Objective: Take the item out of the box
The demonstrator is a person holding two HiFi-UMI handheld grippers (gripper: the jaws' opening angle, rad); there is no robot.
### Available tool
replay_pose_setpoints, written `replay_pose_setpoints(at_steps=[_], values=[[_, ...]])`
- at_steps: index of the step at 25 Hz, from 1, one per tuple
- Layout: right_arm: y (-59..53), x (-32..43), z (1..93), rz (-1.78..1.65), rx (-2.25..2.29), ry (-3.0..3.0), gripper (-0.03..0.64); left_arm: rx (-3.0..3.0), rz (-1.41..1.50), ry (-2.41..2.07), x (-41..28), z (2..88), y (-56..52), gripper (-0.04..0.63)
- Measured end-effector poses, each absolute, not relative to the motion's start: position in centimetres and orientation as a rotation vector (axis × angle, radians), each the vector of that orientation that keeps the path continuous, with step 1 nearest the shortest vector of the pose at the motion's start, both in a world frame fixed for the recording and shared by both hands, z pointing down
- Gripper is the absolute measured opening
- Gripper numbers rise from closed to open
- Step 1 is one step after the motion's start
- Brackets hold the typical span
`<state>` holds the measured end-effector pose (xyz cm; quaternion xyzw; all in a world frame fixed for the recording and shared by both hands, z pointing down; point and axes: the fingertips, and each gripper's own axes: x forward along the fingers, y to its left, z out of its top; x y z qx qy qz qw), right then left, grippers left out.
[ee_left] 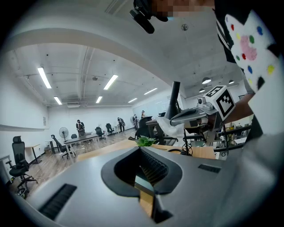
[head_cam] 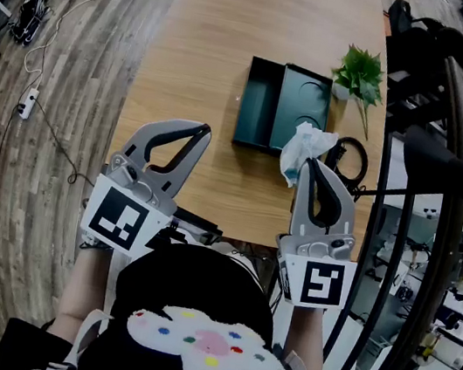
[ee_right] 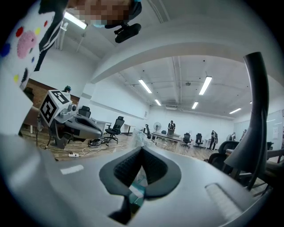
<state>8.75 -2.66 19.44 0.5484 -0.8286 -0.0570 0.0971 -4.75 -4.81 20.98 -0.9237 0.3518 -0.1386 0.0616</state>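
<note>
Right hand-held gripper (head_cam: 313, 164): jaws closed, pinching a crumpled white item (head_cam: 305, 148) at their tips. The item is out of the box (head_cam: 282, 107), raised beside its near right corner.
Left hand-held gripper (head_cam: 200, 131): jaws together, nothing in them, over the near edge of the worktop (head_cam: 222, 36).
Box: dark green, open, its two halves side by side on the worktop.
Plant (head_cam: 362, 74): just right of the box.
Cable (head_cam: 349, 161): black, coiled, near the item.
</note>
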Motion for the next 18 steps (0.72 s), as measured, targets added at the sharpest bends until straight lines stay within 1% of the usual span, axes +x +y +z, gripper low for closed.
replay_pose_setpoints(at_steps=[18], values=[[-2.93, 8.24, 19.74, -0.159, 1.614, -2.448, 0.009, -2.797, -0.445, 1.040, -4.61, 21.68, -4.77, 0.006]])
